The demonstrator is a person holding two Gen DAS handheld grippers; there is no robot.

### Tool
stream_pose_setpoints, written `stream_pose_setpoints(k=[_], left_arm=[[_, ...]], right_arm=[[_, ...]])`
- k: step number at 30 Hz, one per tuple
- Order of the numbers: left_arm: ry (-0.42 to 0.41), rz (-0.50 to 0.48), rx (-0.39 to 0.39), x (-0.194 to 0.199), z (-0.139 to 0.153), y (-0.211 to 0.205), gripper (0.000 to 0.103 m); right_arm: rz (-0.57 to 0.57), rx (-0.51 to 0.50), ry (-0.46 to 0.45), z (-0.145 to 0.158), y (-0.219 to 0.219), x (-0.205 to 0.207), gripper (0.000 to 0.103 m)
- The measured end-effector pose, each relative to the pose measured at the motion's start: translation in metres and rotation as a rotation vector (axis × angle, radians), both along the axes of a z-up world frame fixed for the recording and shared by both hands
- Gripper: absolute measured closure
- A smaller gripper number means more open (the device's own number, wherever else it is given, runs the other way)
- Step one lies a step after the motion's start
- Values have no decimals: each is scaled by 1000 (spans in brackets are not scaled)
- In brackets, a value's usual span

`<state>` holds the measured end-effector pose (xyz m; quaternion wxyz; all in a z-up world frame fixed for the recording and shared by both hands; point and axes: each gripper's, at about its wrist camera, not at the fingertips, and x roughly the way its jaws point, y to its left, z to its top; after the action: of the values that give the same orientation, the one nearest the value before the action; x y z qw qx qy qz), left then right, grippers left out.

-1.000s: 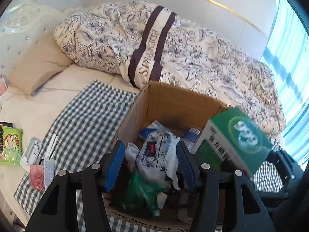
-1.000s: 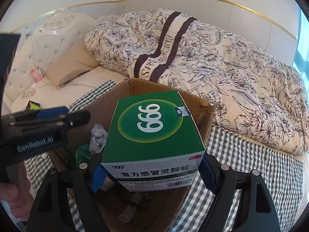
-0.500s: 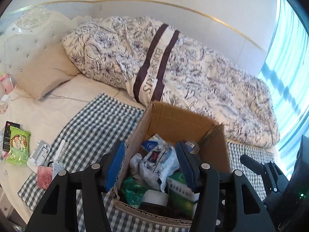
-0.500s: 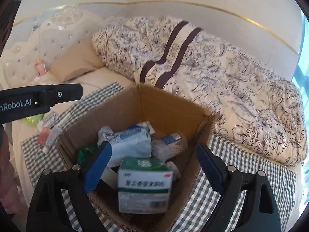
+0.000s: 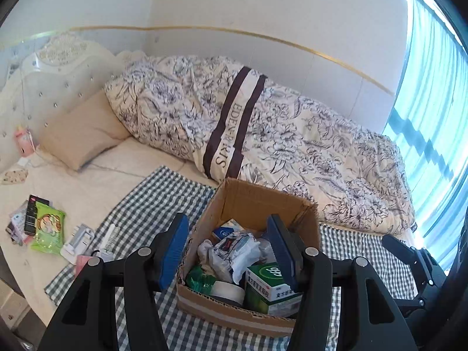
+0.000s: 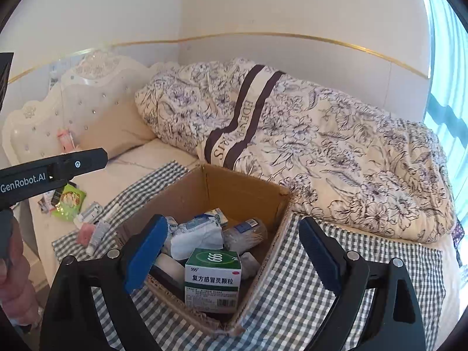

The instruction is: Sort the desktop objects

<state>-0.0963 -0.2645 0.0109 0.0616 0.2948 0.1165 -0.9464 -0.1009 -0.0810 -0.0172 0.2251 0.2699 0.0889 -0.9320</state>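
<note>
Right hand-held gripper [image 6: 232,256] gapes empty over the cardboard box [image 6: 248,187] — green medicine box [image 6: 213,280] inside; left hand-held gripper [image 5: 229,251] open too.

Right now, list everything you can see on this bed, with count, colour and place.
box: one, brown cardboard, open, on the cloth
medicine carton: one, green and white, in the box at its near side
packets: several, white and blue, in the box, count unclear
cloth: one, dark and white check, under the box
quilt: one, cream floral with a dark stripe, behind the box
pillow: one, beige, by the headboard
snack bag: one, green, on the sheet left of the cloth
comb: one, white, at the cloth's left edge
left gripper: open, empty, above the box
right gripper: open, empty, above the box
</note>
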Motion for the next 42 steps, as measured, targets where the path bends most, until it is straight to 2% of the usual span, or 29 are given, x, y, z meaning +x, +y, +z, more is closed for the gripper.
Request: stream_pose_setpoints(k=[6, 12, 15, 17, 25, 32, 42], left_arm=[[39, -14, -23, 28, 15, 19, 38], [91, -24, -49, 52, 34, 39, 29], [109, -44, -53, 63, 41, 50, 25], [118, -61, -54, 68, 44, 57, 24], [150, -111, -22, 86, 52, 87, 8], [158, -134, -47, 96, 56, 113, 0], [194, -213, -74, 111, 61, 170, 0]], right_arm=[[-28, -31, 32, 22, 21, 23, 8], [-66, -51, 49, 37, 47, 46, 7], [-93, -65, 56, 43, 63, 57, 3], [-110, -75, 57, 47, 73, 63, 0], [-168, -73, 73, 60, 110, 88, 0], [-202, -58, 92, 66, 142, 108, 0], [-279, -81, 106, 74, 198, 130, 0]])
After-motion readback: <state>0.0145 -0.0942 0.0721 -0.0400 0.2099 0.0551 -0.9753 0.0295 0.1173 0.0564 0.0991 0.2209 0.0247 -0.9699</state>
